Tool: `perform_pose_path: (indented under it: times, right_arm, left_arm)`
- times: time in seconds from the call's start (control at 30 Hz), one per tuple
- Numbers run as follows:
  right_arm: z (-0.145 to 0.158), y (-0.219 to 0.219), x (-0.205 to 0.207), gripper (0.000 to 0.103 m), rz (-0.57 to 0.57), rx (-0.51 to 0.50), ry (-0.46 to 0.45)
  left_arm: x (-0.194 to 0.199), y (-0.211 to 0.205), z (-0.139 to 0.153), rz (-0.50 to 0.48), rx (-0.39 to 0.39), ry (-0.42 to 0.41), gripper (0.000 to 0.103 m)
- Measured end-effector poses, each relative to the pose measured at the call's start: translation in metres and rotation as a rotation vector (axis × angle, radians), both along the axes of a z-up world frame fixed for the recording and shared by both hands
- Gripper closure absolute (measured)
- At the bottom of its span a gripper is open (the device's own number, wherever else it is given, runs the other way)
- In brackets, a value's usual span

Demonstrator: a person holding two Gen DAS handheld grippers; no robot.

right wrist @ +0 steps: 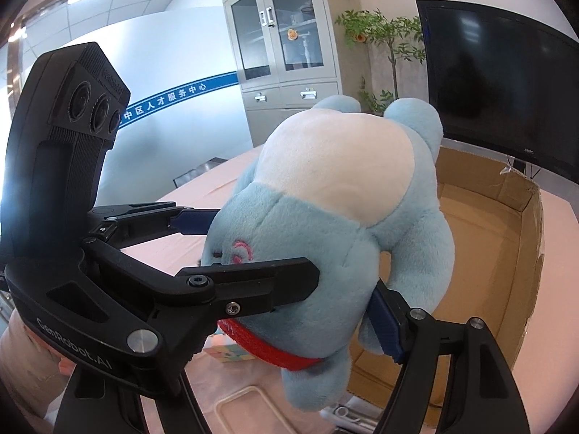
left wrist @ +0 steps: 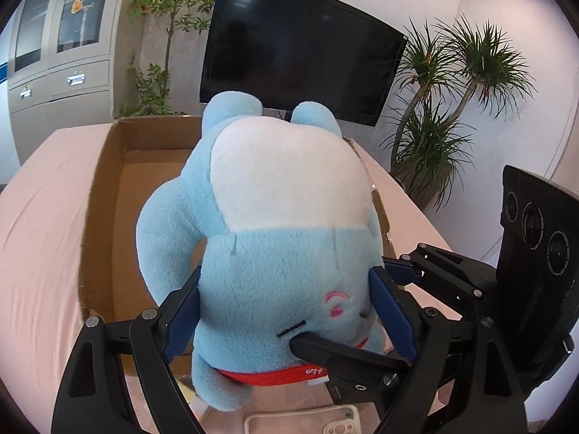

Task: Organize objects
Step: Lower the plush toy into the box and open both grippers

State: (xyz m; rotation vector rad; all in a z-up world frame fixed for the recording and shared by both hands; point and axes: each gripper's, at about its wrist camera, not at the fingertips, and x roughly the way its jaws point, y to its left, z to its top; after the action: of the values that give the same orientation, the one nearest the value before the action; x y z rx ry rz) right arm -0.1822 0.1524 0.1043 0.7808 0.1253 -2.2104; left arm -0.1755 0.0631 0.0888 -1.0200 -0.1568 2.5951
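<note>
Keep both the left gripper [left wrist: 286,311] and right gripper [right wrist: 300,285] clamped on the head of the blue plush toy [left wrist: 286,217], carry it level over the cardboard box [left wrist: 108,195] at 12 o'clock, lower, then release together.

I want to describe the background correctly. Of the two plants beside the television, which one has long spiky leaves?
The palm-like plant right of the television in the left wrist view. The other plant, by the cabinet, has small leaflets.

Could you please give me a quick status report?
Left gripper and right gripper both clamped on plush toy. Toy held above cardboard box. Nothing blocking.
</note>
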Motion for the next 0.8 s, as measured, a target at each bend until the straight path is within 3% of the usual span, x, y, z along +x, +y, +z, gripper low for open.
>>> perform_pose_path:
  times: [0.37, 0.53, 0.63, 0.7, 0.8]
  right_arm:
    - [-0.031, 0.028, -0.056, 0.028, -0.025, 0.063, -0.083]
    - [-0.053, 0.024, -0.087, 0.025, -0.056, 0.125, -0.199]
    - [-0.078, 0.016, -0.102, 0.023, -0.063, 0.210, -0.306]
    - [-0.090, 0.008, -0.106, 0.021, -0.069, 0.276, -0.337]
    - [-0.085, 0.004, -0.099, 0.019, -0.068, 0.303, -0.312]
  left_arm:
    - [-0.038, 0.020, -0.036, -0.025, 0.013, -0.068, 0.016]
    - [-0.055, 0.019, -0.065, -0.016, 0.046, -0.172, 0.016]
    - [-0.057, 0.022, -0.078, -0.015, 0.030, -0.232, 0.021]
    - [-0.052, 0.023, -0.078, 0.009, 0.009, -0.236, 0.024]
    - [-0.040, 0.021, -0.065, 0.028, -0.011, -0.226, 0.023]
